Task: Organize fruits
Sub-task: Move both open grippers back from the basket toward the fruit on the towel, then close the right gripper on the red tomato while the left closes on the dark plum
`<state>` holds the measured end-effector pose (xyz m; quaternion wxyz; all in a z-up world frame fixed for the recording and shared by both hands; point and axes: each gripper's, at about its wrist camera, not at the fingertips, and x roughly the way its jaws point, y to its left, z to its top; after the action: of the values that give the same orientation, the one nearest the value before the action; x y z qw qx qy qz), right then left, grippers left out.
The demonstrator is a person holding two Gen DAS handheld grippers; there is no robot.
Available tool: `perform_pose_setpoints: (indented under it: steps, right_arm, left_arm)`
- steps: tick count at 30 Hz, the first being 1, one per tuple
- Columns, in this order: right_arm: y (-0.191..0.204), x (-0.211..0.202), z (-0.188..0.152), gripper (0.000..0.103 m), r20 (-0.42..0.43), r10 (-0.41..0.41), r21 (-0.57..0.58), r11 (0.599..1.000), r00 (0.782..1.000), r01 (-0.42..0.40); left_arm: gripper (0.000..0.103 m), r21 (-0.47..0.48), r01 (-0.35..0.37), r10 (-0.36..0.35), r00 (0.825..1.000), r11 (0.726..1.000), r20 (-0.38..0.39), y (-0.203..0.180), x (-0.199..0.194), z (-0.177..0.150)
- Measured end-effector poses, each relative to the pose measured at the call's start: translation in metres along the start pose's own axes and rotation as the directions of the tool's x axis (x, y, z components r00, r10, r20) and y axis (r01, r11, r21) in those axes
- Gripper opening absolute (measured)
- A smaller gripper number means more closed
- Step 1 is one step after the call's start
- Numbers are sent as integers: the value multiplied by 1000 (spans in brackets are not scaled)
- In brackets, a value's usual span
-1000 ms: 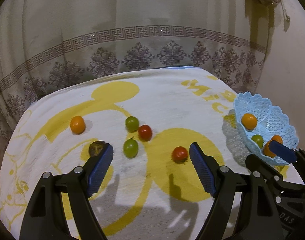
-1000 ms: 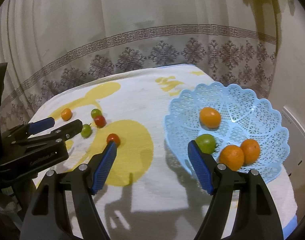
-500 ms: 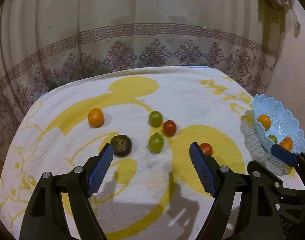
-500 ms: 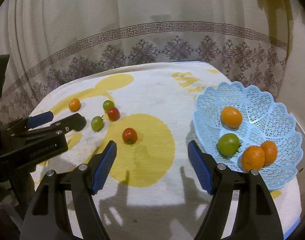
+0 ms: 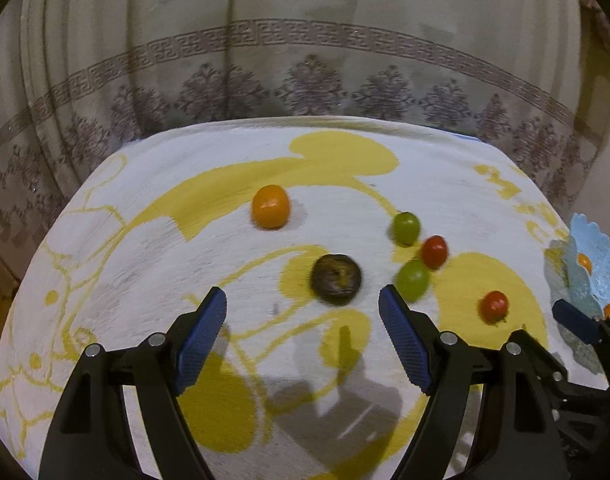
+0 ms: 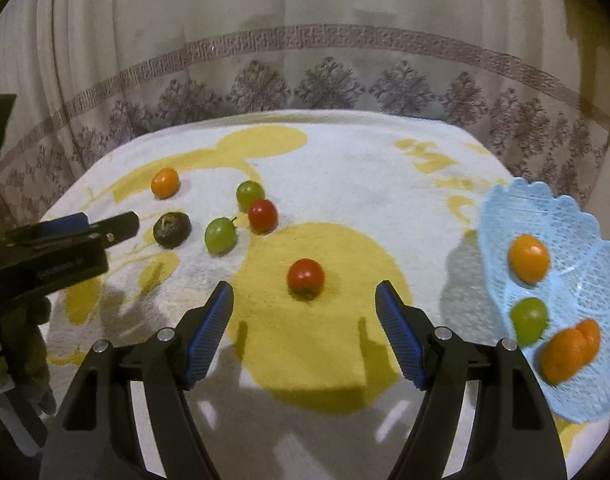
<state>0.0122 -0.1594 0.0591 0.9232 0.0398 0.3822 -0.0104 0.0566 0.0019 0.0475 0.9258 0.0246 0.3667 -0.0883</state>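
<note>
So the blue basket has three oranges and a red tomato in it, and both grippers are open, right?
Not quite. The right wrist view shows the basket holding three oranges and a green fruit, not a red tomato. The red tomatoes lie on the towel. Both the left gripper and right gripper are open.

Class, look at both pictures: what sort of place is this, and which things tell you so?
Probably a room in a home: a cartoon-print towel covers the table, a patterned curtain hangs behind, and a blue plastic basket holds fruit.
</note>
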Motion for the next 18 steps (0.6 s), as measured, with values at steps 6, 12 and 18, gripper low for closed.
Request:
perform_pose_setpoints:
  steps: [6, 12, 18]
  right_arm:
    - [-2, 32, 4, 60, -68, 4, 12, 1000, 998, -4]
    - [-14, 52, 12, 55, -104, 28, 64, 998, 994, -21]
    - [-14, 54, 12, 44, -98, 15, 62, 998, 995, -9]
  left_arm:
    - [78, -7, -7, 7, 1000, 1000, -21, 5, 13, -2]
    - [78, 16, -4, 5, 999, 1000, -35, -1, 22, -5]
    - [78, 23, -6, 7, 999, 1000, -42, -4, 27, -6]
